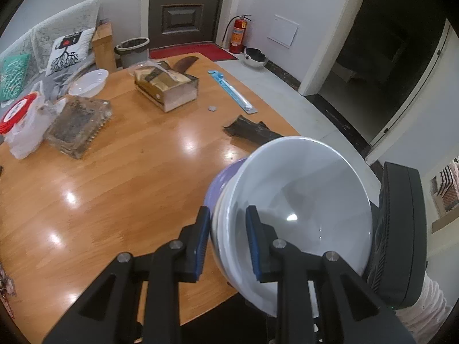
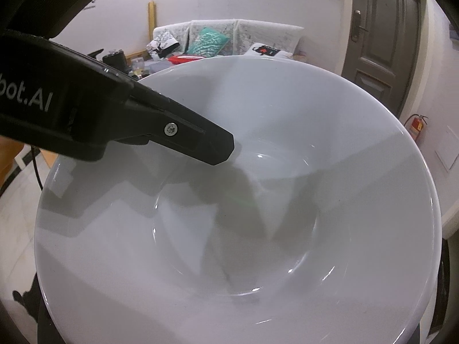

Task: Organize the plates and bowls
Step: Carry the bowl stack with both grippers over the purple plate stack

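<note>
A white bowl [image 1: 301,200] nests in a purple bowl [image 1: 221,180], and both hang tilted over the wooden table's [image 1: 114,186] near right edge. My left gripper [image 1: 228,243] is shut on their shared rim, one blue pad outside and one inside. The white bowl [image 2: 243,215] fills the right wrist view, where the left gripper's inner finger [image 2: 200,143] reaches into it. The right gripper's black body [image 1: 401,229] sits against the far side of the bowls. Its fingers are hidden behind them. Another white bowl [image 1: 89,83] stands at the table's far left.
On the table are a tissue box [image 1: 166,86], a glass ashtray [image 1: 79,123], a red-lidded plastic container [image 1: 20,114], a blue packaged item [image 1: 232,91], a coin [image 1: 212,109] and a dark scrap [image 1: 249,132]. A sofa, a bin and a door lie beyond.
</note>
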The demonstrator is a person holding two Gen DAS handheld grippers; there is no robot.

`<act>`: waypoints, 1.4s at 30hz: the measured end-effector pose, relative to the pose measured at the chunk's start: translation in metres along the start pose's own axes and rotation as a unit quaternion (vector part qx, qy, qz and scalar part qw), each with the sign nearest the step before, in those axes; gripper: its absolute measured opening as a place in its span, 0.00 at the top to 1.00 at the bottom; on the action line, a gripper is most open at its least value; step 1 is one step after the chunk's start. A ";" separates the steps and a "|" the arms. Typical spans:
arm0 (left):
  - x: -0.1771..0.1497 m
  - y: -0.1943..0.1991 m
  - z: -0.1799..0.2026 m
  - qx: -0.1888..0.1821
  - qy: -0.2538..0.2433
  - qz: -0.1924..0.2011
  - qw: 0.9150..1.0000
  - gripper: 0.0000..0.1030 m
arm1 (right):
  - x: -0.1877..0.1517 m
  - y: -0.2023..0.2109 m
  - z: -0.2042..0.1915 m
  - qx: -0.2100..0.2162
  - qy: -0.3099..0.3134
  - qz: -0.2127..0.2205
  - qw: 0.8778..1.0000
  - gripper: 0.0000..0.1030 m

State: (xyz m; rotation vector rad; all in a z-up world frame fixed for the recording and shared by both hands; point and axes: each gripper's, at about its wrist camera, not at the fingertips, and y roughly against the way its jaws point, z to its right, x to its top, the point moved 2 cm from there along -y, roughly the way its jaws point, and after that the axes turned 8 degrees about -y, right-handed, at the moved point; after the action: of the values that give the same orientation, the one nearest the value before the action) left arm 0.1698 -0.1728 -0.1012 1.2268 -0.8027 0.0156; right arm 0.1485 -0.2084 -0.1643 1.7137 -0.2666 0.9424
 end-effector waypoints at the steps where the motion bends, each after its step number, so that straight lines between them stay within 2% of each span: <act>1: 0.000 -0.001 0.002 -0.002 -0.001 -0.001 1.000 0.80 | -0.001 0.000 0.003 -0.001 -0.002 -0.001 1.000 0.01; 10: 0.009 -0.024 0.019 -0.018 -0.006 -0.009 1.000 0.80 | -0.022 0.009 0.028 -0.011 -0.016 -0.013 1.000 0.01; 25: 0.017 -0.070 0.028 -0.044 0.001 -0.028 0.999 0.80 | -0.029 -0.008 0.063 -0.017 -0.037 -0.045 0.998 0.01; 33: 0.016 -0.087 0.029 -0.055 0.009 -0.039 0.998 0.80 | -0.035 -0.015 0.072 -0.019 -0.041 -0.063 0.997 0.01; 34: 0.016 -0.088 0.027 -0.056 0.010 -0.040 0.998 0.80 | -0.033 -0.010 0.057 -0.021 -0.040 -0.065 0.997 0.01; 42: 0.015 -0.093 0.023 -0.055 0.011 -0.045 0.997 0.81 | -0.033 -0.017 0.055 -0.025 -0.039 -0.075 0.996 0.01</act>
State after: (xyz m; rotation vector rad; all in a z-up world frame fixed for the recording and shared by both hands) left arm 0.2081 -0.2331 -0.1675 1.1564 -0.7182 -0.0873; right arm 0.1622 -0.2603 -0.2032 1.7011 -0.2086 0.7534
